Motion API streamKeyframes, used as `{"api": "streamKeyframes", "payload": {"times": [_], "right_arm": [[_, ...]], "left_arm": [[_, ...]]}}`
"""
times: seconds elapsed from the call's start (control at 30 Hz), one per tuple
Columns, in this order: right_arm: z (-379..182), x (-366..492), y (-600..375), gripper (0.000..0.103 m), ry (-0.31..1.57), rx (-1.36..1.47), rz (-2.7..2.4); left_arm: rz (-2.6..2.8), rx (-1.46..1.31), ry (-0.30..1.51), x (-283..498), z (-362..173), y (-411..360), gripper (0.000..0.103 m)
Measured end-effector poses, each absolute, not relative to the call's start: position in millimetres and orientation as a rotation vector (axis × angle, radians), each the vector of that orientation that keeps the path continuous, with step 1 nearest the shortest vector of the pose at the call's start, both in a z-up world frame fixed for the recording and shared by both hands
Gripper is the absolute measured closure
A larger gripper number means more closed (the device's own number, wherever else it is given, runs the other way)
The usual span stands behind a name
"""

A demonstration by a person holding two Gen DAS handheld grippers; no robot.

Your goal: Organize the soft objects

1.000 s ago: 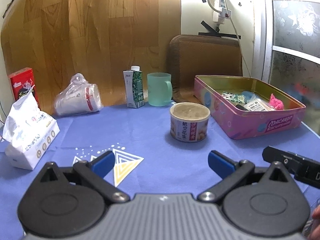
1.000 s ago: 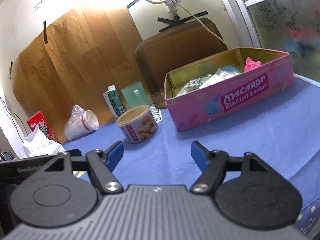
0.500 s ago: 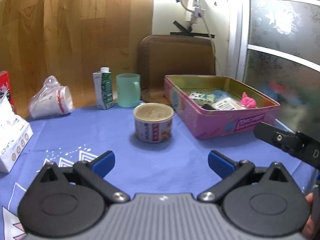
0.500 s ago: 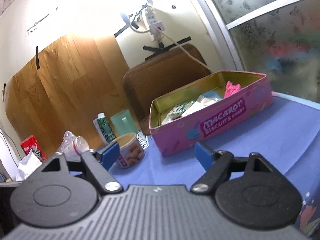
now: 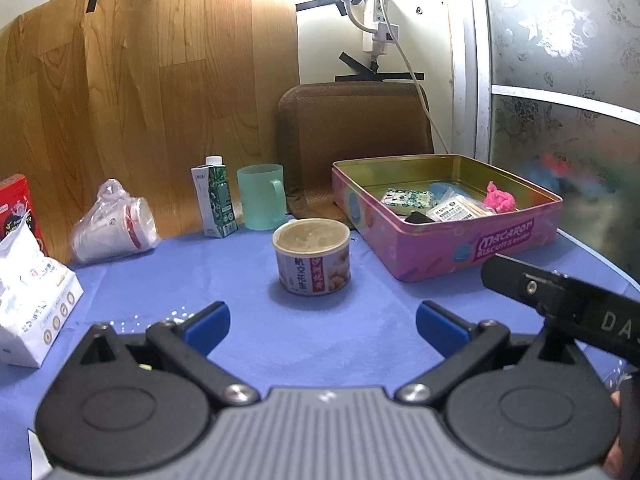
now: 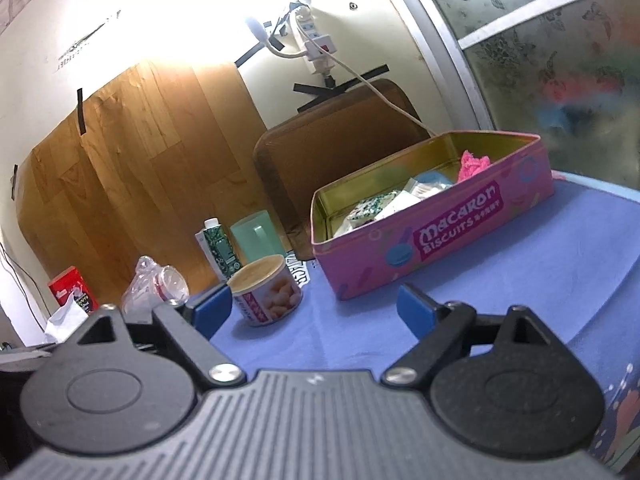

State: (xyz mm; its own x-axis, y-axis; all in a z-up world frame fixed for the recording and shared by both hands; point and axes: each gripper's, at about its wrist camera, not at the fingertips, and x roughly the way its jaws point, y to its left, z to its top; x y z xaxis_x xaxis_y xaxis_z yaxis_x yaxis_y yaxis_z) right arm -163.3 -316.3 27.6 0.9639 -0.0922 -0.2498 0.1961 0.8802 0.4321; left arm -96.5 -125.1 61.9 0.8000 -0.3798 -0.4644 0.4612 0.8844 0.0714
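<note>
Hovering over the blue tablecloth (image 5: 320,344), left gripper (image 5: 322,326) has jaws wide apart, nothing held. Right gripper (image 6: 314,308) likewise spread wide, empty. Pink biscuit tin (image 5: 440,248) sits far right, lid off, holding a pink soft object (image 5: 500,200) at its right end beside packets (image 5: 456,210). Peanut can (image 5: 311,256) stands just left of tin. Tissue pack (image 5: 32,304) lies far left.
</note>
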Motion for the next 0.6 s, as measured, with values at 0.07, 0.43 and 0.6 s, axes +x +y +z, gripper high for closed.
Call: {"api": "streamKeyframes", "payload": {"times": [0.07,0.43,0.6], "right_arm": [[28.5,-164.5,-314.7,0.011,0.217,0.468,-0.159],[30.7,-167.0,-314.7,0.011,0.199,0.470,-0.193],[30.0,-167.4,-315.8,0.009,0.205,0.473,-0.192]], "left_arm": [[-0.451,0.179,0.459,-95.5,62.3,-122.7,0.000],[-0.426,0.174,0.497,-94.2,64.3,-118.6,0.000],[-0.403,0.204,0.531,-92.9,63.1,-123.0,0.000]]}}
